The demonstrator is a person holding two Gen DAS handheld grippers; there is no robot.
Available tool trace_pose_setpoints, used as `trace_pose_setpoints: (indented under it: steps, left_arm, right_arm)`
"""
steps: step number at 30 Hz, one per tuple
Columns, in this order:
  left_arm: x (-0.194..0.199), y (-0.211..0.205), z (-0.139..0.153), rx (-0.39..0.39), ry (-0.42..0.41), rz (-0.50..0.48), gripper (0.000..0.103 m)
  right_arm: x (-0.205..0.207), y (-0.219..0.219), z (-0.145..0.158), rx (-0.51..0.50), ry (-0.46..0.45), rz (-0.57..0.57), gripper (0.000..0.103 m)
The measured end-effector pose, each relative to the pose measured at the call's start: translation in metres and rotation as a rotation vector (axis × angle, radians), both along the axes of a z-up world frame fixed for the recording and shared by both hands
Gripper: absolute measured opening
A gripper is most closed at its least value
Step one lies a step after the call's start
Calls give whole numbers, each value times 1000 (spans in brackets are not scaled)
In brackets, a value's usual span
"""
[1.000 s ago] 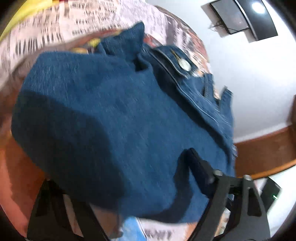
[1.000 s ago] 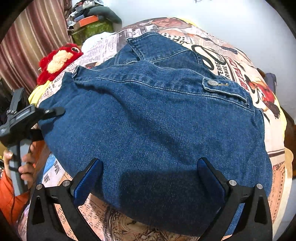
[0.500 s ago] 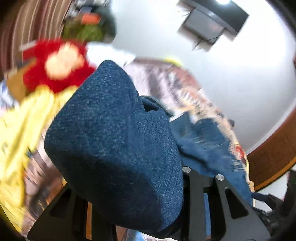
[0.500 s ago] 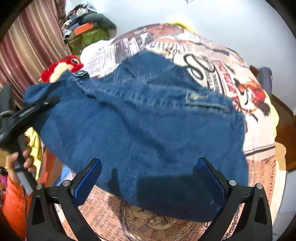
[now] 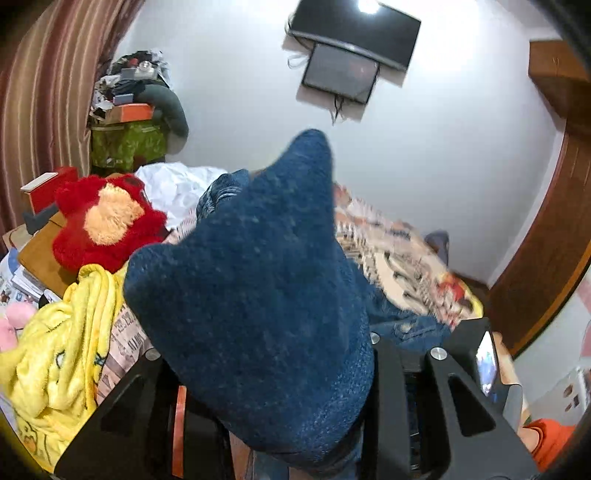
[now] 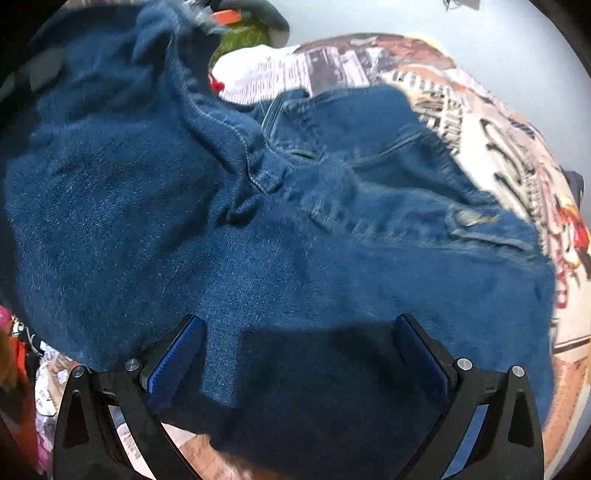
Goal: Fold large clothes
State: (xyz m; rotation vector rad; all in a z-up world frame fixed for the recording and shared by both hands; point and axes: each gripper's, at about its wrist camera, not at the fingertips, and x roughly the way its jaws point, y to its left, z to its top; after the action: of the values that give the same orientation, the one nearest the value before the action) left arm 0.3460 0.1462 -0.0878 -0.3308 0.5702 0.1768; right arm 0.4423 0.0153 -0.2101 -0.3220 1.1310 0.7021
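Your left claw [image 5: 266, 413] is clamped on a bunched wad of the jacket [image 5: 255, 295]. The denim piles up over both fingers and rises to a peak straight ahead of the claw, blocking most of the forward view. More of the jacket trails off ahead-right, down onto the bedspread [image 5: 406, 258].

Left of that claw: yellow blanket [image 5: 55, 362] low and close, red plush [image 5: 103, 221] ahead-left beyond it, white cloth [image 5: 173, 184] further ahead. A TV [image 5: 354, 33] is on the wall high ahead. The black body at lower right of this view is probably your other gripper; cannot tell for sure.

Your right claw [image 6: 295, 358] stands wide, blue pads [image 6: 177, 354] well apart. The jacket [image 6: 295, 221] lies across the gap and spreads forward from the claw, shadowed between the fingers. The pads flank the fabric but whether either one touches it, cannot tell.

Ahead-left of the right claw the denim is lifted into a raised fold. Ahead-right it lies flatter on the bedspread [image 6: 498, 122], with a pocket button [image 6: 467, 218] showing. The collar [image 6: 291, 110] sits straight ahead, far end. The frame is motion-blurred at the edges.
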Motion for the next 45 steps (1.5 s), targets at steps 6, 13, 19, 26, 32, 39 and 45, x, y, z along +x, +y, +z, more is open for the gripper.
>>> trace_pose_setpoints:
  steps: [6, 13, 19, 26, 32, 39, 45]
  left_arm:
    - [19, -14, -19, 45, 67, -1, 32]
    - [44, -44, 4, 54, 27, -66, 31]
    - [73, -115, 28, 165, -20, -188, 29]
    - [81, -206, 15, 314, -6, -414, 29]
    - [64, -258, -36, 418, 115, -633, 30]
    - [37, -272, -74, 462, 233, -749, 37]
    - [14, -265, -67, 443, 262, -743, 43]
  right_arm:
    - [-7, 4, -13, -31, -3, 49, 103]
    - [-3, -59, 21, 101, 79, 14, 103]
    - [-1, -154, 49, 137, 14, -162, 103]
    - [-16, -245, 61, 106, -41, -344, 103]
    - [-33, -289, 58, 85, -38, -431, 103]
    - [-54, -320, 61, 106, -29, -497, 103]
    - [-66, -323, 78, 128, -63, -500, 103]
